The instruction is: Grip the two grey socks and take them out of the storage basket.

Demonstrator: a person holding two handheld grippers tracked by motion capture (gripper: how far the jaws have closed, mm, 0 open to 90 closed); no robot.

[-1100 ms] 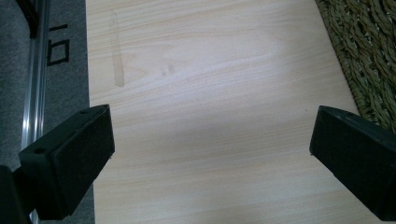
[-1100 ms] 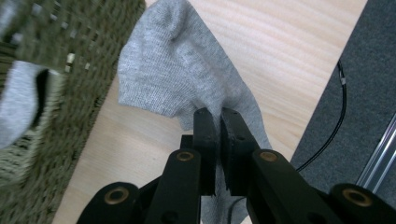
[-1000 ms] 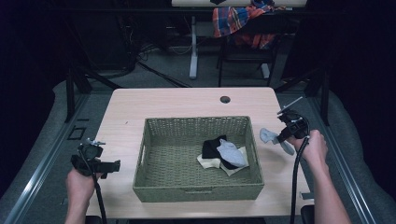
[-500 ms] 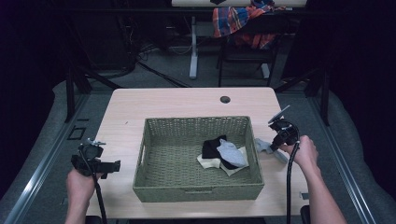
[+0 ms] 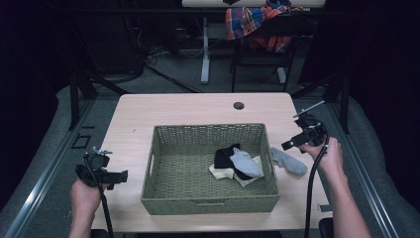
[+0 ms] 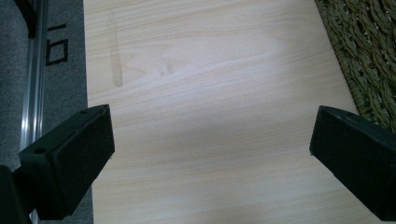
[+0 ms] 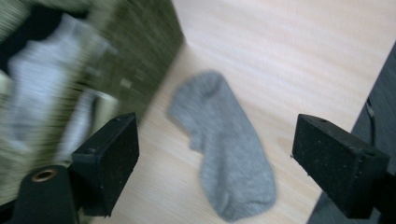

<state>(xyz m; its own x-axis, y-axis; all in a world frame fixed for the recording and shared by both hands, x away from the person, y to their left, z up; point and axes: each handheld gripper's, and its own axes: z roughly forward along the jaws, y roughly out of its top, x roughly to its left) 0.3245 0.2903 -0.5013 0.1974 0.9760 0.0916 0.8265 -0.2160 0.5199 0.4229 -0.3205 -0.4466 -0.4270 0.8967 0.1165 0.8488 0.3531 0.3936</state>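
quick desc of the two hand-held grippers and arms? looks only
Left hand-held gripper and right hand-held gripper: black bodies with small silver metal fittings on top. Each has two blocky black jaws faced with matte pads. A black cable trails from each along the forearm. Both forearms are bare, with no sleeves or gloves visible.

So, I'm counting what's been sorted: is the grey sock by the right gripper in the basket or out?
Out. The grey sock lies flat on the table, just outside the basket.
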